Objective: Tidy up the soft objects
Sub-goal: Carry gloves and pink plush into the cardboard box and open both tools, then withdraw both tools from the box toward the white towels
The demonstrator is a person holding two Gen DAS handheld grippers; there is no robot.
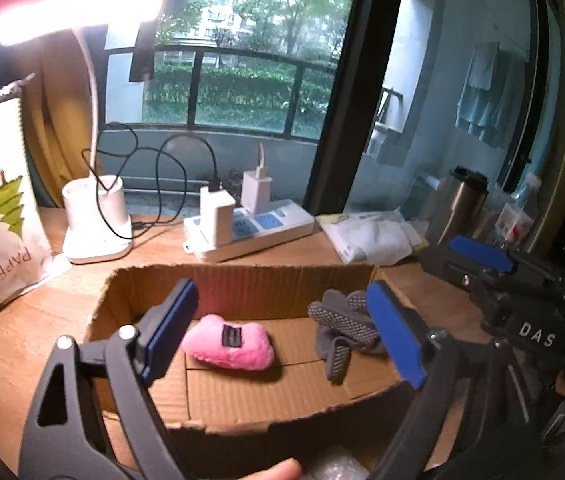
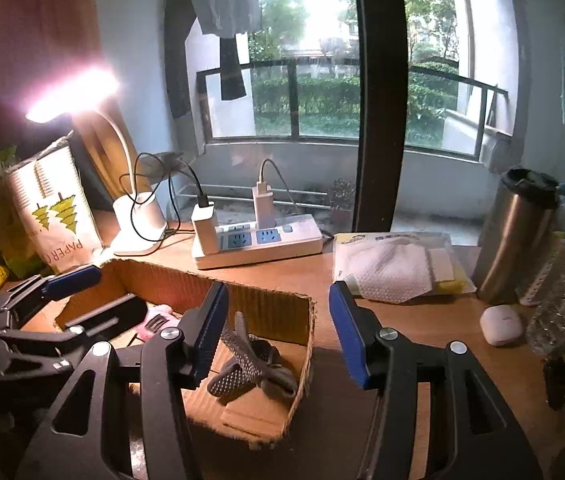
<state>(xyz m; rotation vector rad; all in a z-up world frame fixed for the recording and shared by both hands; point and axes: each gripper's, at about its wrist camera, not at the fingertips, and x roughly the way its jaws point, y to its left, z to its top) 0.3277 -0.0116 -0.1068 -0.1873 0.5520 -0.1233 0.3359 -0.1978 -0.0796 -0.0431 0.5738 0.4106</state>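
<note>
Up front in the left wrist view, the left hand-held gripper point(image 1: 286, 332) hangs over the cardboard box point(image 1: 242, 284) with its blue pads spread wide and nothing between them. Inside the box, the pink plush toy point(image 1: 228, 342) lies at 6 o'clock from centre, and the grey dotted gloves point(image 1: 340, 328) lie just beside it toward 3 o'clock. The right hand-held gripper point(image 1: 482, 256) shows at 3 o'clock.

From the right wrist view, that gripper point(image 2: 278, 332) is likewise spread and empty, straddling the box's right wall point(image 2: 306, 344). The gloves point(image 2: 250, 364) rest in the box's near corner; the toy point(image 2: 154, 320) peeks out at 8 o'clock. A white power strip point(image 2: 258, 240) sits on the bench point(image 2: 422, 320) behind.
</note>
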